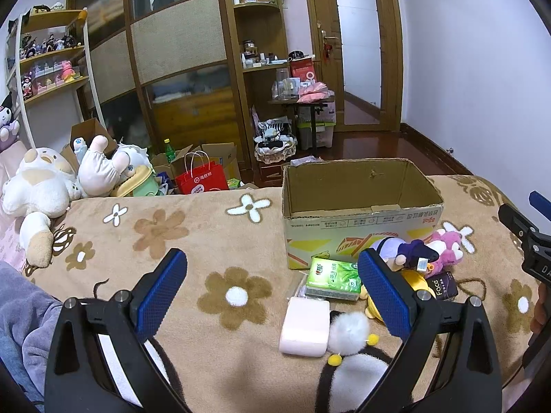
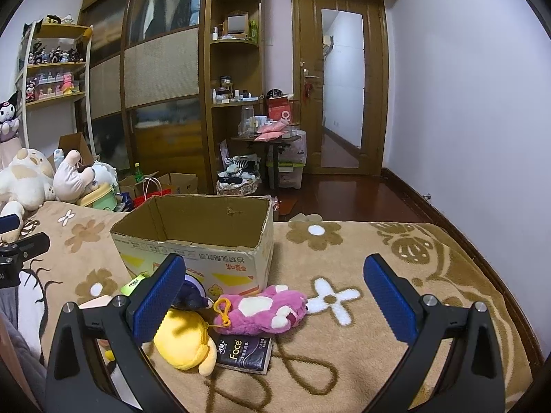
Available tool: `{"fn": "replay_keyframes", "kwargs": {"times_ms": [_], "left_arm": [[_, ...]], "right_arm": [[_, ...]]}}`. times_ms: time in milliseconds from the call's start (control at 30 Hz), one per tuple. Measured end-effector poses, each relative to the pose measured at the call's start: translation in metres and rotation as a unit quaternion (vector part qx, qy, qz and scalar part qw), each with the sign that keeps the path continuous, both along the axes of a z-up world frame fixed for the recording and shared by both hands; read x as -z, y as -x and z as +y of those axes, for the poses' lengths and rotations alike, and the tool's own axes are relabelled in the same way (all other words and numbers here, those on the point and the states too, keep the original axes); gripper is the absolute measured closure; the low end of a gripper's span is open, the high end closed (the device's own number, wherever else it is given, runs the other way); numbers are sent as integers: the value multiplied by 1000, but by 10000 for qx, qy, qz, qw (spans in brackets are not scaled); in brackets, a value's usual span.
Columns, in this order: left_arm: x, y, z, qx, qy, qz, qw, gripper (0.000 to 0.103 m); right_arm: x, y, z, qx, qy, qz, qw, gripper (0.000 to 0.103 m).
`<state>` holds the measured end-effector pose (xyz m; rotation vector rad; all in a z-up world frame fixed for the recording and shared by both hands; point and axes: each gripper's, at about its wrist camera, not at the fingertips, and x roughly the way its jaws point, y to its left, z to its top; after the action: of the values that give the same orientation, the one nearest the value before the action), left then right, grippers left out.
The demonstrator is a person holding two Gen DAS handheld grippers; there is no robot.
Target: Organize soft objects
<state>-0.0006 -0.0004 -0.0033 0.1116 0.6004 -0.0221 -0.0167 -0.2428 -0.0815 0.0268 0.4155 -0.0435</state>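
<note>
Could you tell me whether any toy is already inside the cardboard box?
No, the box shows only bare cardboard inside, and the pink plush lies outside on the blanket.

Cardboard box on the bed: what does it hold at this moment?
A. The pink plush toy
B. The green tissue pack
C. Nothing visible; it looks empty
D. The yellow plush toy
C. The cardboard box shows only bare inner walls and floor flaps, while the pink plush toy, yellow plush toy and green tissue pack all lie on the blanket in front of it.
</note>
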Motion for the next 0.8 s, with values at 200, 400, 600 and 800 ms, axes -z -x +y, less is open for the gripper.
{"fn": "replay_keyframes", "kwargs": {"times_ms": [200,400,600,800], "left_arm": [[0,0,0,1,-4,1,10000,5],[0,0,0,3,-7,5,10000,5],[0,-1,-1,0,-16,9,10000,5],[0,-1,-1,2,-19,12,10000,5]], "right_arm": [[1,-1,0,24,-13,17,10000,0],[2,0,1,15,-15,-14,10000,0],[1,1,1,20,-31,-10,10000,0],[2,1,1,24,-25,-12,10000,0]]}}
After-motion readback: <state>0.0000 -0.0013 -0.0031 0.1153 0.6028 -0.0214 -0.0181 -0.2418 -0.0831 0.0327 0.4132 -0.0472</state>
